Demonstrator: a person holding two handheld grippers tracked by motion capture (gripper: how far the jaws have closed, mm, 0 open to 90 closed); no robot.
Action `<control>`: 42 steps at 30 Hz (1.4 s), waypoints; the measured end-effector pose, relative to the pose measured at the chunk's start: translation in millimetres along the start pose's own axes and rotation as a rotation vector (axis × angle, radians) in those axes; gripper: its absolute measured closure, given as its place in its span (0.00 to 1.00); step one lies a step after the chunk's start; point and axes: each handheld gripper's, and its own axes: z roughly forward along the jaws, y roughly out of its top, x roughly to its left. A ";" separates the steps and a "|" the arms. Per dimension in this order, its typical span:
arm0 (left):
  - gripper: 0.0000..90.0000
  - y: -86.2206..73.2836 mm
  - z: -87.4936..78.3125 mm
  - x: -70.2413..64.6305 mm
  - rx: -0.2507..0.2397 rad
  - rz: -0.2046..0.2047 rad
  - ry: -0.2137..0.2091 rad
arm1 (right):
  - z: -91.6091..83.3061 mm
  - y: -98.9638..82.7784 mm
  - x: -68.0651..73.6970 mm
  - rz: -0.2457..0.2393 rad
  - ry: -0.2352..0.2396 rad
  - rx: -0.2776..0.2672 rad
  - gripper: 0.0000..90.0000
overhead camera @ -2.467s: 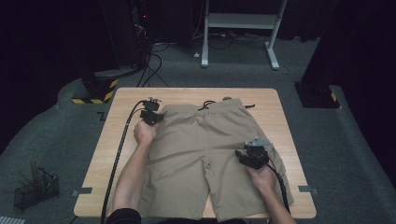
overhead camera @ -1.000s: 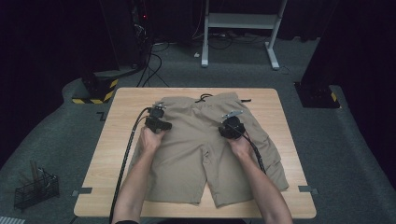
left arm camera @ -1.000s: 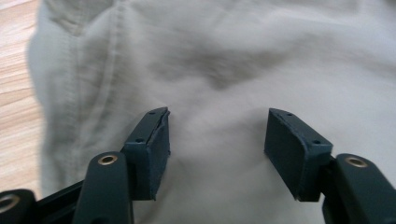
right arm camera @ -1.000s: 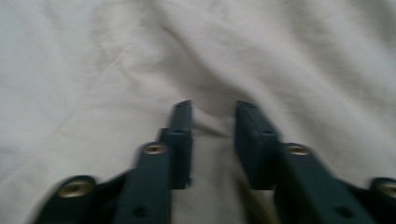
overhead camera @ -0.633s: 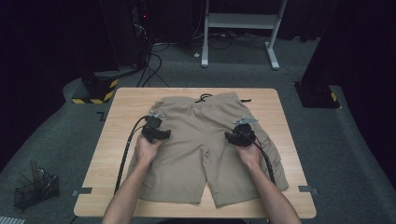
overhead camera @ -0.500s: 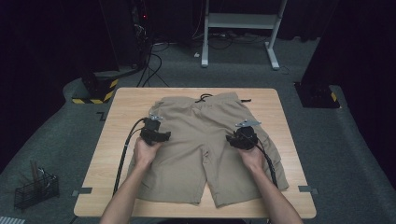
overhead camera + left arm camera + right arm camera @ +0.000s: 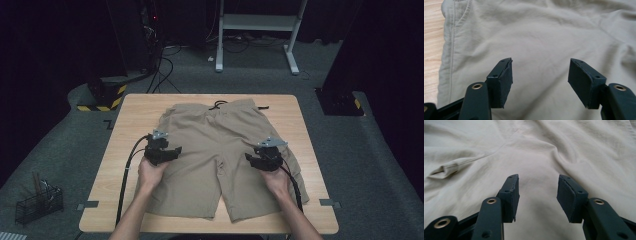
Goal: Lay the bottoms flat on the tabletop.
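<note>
Tan shorts [image 7: 215,145] lie flat on the wooden table [image 7: 130,115], waistband and dark drawstring [image 7: 218,105] at the far side. My left gripper [image 7: 172,151] hovers over the shorts' left leg, jaws open with nothing between them. In the left gripper view the gripper [image 7: 540,72] is over smooth fabric [image 7: 544,32] near the side seam, with bare table [image 7: 431,37] beyond it. My right gripper [image 7: 250,159] is over the right leg. Its jaws have just been opening and are empty; in the right gripper view the gripper [image 7: 539,187] is above creased cloth [image 7: 549,150] beside a small flap [image 7: 444,170].
A black wire basket [image 7: 37,202] stands on the floor at the near left. A white desk frame [image 7: 260,25] and cables lie beyond the table. A yellow-and-black striped base [image 7: 107,95] sits by the table's far left corner. Each gripper trails a black cable toward the near edge.
Both grippers have slid from near the waistband down the legs toward the person, the right one also moving rightward. The right jaws stand wider apart than before.
</note>
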 end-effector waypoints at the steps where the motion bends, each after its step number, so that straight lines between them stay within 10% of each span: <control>1: 0.40 -2.6 -1.7 -1.4 0.003 0.006 -0.002 | -2.7 -1.2 0.5 -0.005 0.002 -0.004 0.57; 11: 0.39 -35.8 -29.9 -10.2 -0.062 -0.027 0.011 | -30.9 -18.3 4.2 -0.039 -0.009 -0.016 0.56; 21: 0.38 -70.0 -33.7 -28.9 -0.056 -0.020 0.031 | -39.2 -55.9 13.1 0.027 0.013 0.014 0.55; 29: 0.37 -95.0 -38.0 -36.2 -0.034 -0.071 0.004 | -34.5 -70.8 36.6 -0.043 -0.026 0.028 0.52; 33: 0.34 -98.8 -40.8 -53.3 0.006 0.044 0.035 | -35.7 -72.8 47.4 -0.051 -0.014 0.026 0.52; 42: 0.33 -76.8 -36.8 -58.2 -0.044 0.043 -0.014 | -36.8 -62.8 51.4 -0.080 0.002 -0.011 0.51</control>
